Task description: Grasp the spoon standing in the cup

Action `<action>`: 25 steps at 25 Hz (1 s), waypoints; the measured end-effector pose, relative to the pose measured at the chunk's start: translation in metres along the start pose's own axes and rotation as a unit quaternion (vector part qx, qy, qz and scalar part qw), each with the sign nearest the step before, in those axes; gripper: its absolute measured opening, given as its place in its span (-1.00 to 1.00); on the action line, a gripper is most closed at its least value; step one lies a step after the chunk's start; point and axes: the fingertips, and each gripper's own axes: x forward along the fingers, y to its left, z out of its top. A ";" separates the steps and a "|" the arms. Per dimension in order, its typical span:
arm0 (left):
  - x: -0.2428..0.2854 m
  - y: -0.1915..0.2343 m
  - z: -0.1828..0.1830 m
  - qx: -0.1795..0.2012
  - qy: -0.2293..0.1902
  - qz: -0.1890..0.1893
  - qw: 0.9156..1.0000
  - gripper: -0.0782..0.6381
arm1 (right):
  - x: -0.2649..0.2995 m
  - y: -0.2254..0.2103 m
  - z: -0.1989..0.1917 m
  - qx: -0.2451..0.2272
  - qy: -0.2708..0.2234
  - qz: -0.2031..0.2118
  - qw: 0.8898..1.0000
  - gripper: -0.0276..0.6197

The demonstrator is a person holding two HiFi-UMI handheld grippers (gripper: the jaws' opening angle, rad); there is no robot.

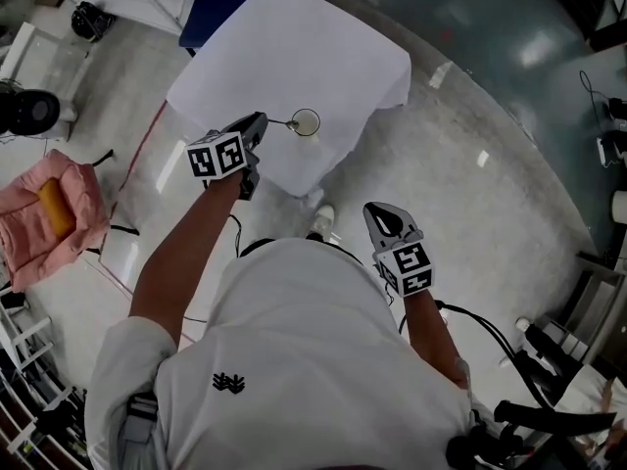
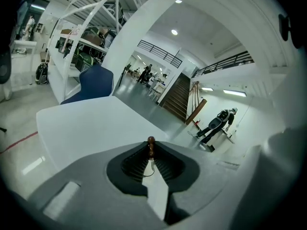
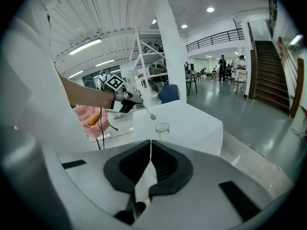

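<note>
My left gripper [image 2: 151,152] pinches the spoon [image 2: 151,142] by its brown handle tip, with the bowl hidden behind the jaws. In the right gripper view the bowl ends just beside the cup [image 3: 162,127] rim, contact unclear. My right gripper [image 3: 150,145] is pressed together, empty.

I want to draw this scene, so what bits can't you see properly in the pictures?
Bowl of the spoon: the left gripper view shows only the handle end; the closed jaws of the left tool cover the rest.
Inside of the cup: too small in the head view and right gripper view to tell if it holds anything.
What is under the white cloth: covered in every view.
</note>
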 end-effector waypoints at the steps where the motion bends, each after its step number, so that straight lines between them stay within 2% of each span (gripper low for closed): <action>1: -0.012 -0.003 0.002 -0.002 -0.005 -0.003 1.000 -0.66 | 0.002 0.006 0.003 -0.004 -0.002 0.004 1.000 -0.87; 5: -0.064 -0.008 0.010 -0.013 -0.029 -0.014 0.999 -0.66 | 0.015 0.034 0.013 -0.018 -0.006 0.016 1.000 -0.87; 15: -0.182 -0.009 0.021 -0.007 -0.080 -0.038 0.996 -0.66 | 0.043 0.100 0.030 -0.052 -0.004 0.027 0.998 -0.88; 25: -0.287 0.027 0.001 -0.014 -0.108 -0.040 0.993 -0.66 | 0.061 0.197 0.050 -0.078 -0.010 0.031 0.996 -0.88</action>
